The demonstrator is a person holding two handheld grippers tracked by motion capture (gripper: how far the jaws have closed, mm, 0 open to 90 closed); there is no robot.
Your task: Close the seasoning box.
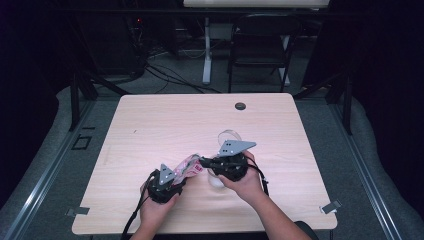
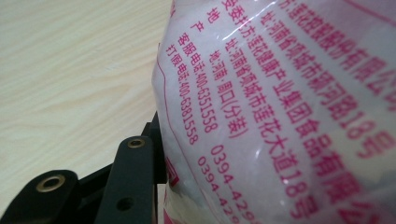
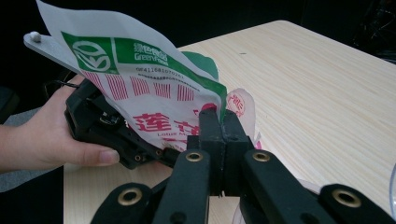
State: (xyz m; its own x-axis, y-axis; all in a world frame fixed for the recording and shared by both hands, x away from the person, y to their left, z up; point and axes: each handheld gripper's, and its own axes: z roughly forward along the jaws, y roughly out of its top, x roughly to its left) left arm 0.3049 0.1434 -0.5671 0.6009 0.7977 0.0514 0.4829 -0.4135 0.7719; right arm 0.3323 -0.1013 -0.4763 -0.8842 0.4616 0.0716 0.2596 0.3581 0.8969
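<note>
A pink-and-white printed plastic bag (image 1: 189, 166) with a green label hangs between my two grippers, just above the wooden table (image 1: 150, 125). My right gripper (image 1: 202, 161) is shut on the bag's thin top edge (image 3: 212, 108), with the jaws pressed flat together (image 3: 219, 116). My left gripper (image 1: 183, 174) comes in from the left and grips the full, white-filled part of the bag (image 2: 280, 93). One of its black fingers (image 2: 135, 172) presses against the bag's side; the other is hidden behind it. The hand holding the left gripper's body (image 3: 100, 123) is just behind the bag.
A clear glass (image 1: 229, 136) stands on the table just beyond my right gripper. A dark round grommet (image 1: 240, 106) sits near the table's far edge. Metal clips (image 1: 331, 206) are fixed at the front corners. A folding chair (image 1: 260, 45) and cables lie on the floor beyond.
</note>
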